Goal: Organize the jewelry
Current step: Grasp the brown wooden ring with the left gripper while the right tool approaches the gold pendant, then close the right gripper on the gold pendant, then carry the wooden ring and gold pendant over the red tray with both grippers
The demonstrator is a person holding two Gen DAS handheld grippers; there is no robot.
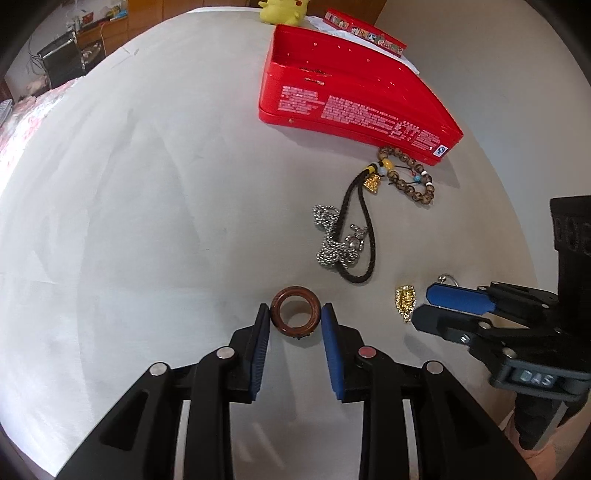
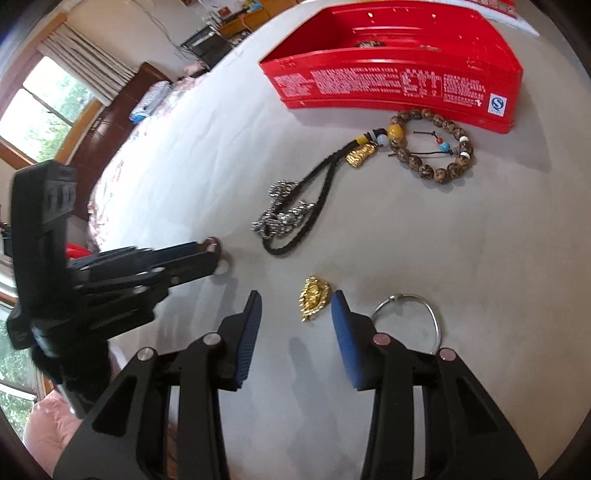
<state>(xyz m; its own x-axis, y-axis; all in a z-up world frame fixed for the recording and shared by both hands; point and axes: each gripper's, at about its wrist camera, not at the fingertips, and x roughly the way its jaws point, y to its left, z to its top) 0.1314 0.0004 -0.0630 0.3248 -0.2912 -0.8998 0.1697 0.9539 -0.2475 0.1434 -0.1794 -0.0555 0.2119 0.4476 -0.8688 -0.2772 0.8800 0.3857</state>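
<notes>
My left gripper (image 1: 295, 318) is shut on a brown wooden ring (image 1: 275, 315), held by its outer rim between the blue pads. The right wrist view shows the ring (image 2: 212, 244) at that gripper's tips, just above the grey cloth. My right gripper (image 2: 295, 301) stands open over a small gold pendant (image 2: 314, 298), which lies flat between the fingers, closer to the right pad, not pressed. A thin silver hoop (image 2: 397, 296) lies just right of that gripper. Further off lie a silver chain (image 2: 277, 221), a black braided cord (image 2: 321, 177) and a brown bead bracelet (image 2: 439, 173).
An open red tin box (image 1: 351, 110) stands at the back, with the bracelet against its front wall. Behind it are a yellow plush toy (image 1: 282, 11) and a narrow red box (image 1: 364, 31). The cloth-covered surface drops away on the left toward a flowered bedspread (image 2: 110, 173).
</notes>
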